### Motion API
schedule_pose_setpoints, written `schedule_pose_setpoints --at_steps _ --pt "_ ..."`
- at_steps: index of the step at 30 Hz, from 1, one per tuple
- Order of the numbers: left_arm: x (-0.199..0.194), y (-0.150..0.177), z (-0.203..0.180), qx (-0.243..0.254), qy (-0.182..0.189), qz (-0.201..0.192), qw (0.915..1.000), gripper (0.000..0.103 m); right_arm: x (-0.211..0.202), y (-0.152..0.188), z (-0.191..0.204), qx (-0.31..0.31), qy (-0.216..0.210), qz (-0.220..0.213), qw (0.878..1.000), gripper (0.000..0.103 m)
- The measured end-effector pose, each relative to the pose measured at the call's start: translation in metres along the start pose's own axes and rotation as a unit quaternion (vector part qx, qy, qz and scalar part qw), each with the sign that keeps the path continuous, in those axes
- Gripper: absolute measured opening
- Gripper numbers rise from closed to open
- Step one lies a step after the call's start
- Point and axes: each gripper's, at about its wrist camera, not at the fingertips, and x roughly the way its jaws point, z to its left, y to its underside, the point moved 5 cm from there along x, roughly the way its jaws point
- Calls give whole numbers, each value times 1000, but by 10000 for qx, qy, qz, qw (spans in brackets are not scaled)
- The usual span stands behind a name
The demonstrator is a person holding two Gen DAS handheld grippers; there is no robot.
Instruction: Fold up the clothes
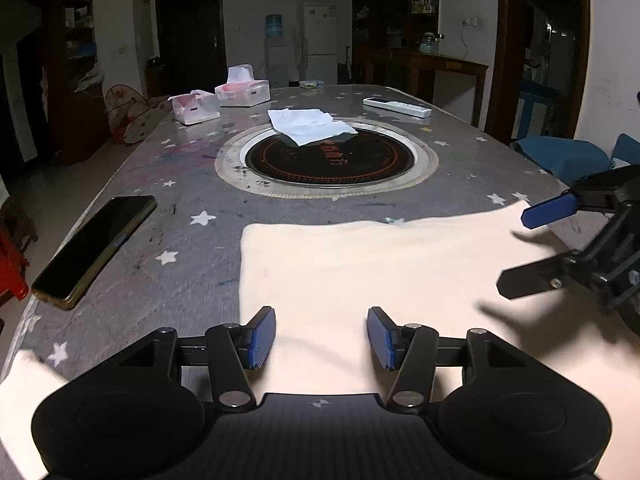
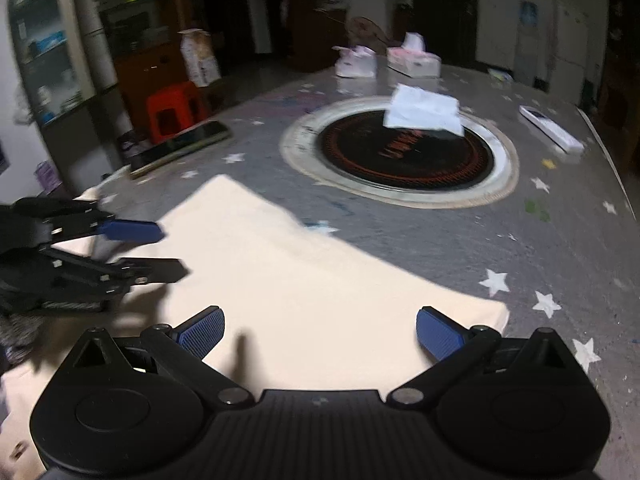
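Cream cloth [image 1: 360, 272], one piece, lay flat on the near part of the counter [image 1: 192, 184], its far edge straight and running left to right, long axis apparently across the person; the near end ran out of view under both tools.

Left tongs [image 1: 321, 338]: pads apart, empty, hovering over the cloth's near-left part, left edge just beside the left pad.

Right tongs [image 2: 320, 334]: pads wide apart, empty, over the cloth's near-right part, with its right corner just beside the right pad. View blurred.

Relation judged decisive: cloth lay directly ahead of and beneath both tongs, each nearer its own side edge; a fold would likely carry the near edge toward the far one.

Beyond: phone [image 1: 94, 248] left of cloth, apart; round cooktop [image 1: 328, 158] mid-counter with white paper [image 1: 310, 124] on its far rim; tissue boxes [image 1: 242, 90] farther off.
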Motion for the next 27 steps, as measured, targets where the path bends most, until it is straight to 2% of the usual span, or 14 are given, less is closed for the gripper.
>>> schedule_pose_setpoints --at_steps 5,13,18,20,25,27 --pt "-34 18 -9 58 7 -160 9999 56 -21 29 42 -465 -190 78 9987 103" --pt "-88 56 9 -291 -162 -301 9990 56 -45 76 88 -1077 -111 19 9941 103" --pt "-90 73 38 -611 -367 -147 9973 57 -49 87 90 -785 -34 -42 9969 103" --pt "-93 79 46 -701 -345 -173 9968 60 -51 91 88 -598 -6 -92 9982 103" --pt "-109 83 65 -905 -199 -366 9950 60 -52 94 87 -482 90 -204 9986 103" --pt "-112 79 78 -940 -496 -421 9934 60 -52 95 87 -483 109 -241 9985 103"
